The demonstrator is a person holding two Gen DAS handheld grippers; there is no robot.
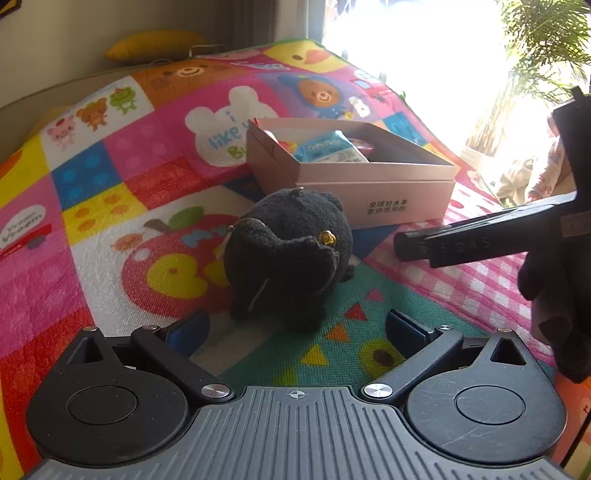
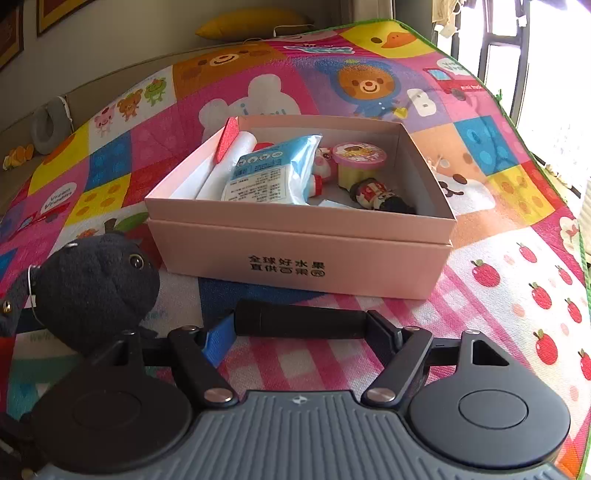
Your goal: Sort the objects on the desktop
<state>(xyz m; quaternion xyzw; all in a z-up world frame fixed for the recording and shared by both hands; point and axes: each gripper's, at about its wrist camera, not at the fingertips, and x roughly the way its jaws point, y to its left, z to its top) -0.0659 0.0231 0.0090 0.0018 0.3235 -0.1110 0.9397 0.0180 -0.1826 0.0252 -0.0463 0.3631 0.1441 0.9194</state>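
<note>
A black plush toy (image 1: 288, 254) sits on the colourful mat just ahead of my left gripper (image 1: 297, 332), which is open and empty, fingers either side below it. It also shows at the left of the right wrist view (image 2: 96, 291). My right gripper (image 2: 301, 330) is shut on a black cylinder (image 2: 301, 319), held crosswise just in front of the pink box (image 2: 303, 258). The cylinder also shows at the right of the left wrist view (image 1: 480, 240). The open box (image 1: 369, 184) holds a blue-white packet (image 2: 273, 173), a pudding cup (image 2: 364, 162) and small figures.
The patterned play mat (image 2: 498, 295) covers the whole surface. A yellow cushion (image 2: 251, 22) lies at the far edge by the wall. A potted plant (image 1: 543, 55) and bright window are at the far right.
</note>
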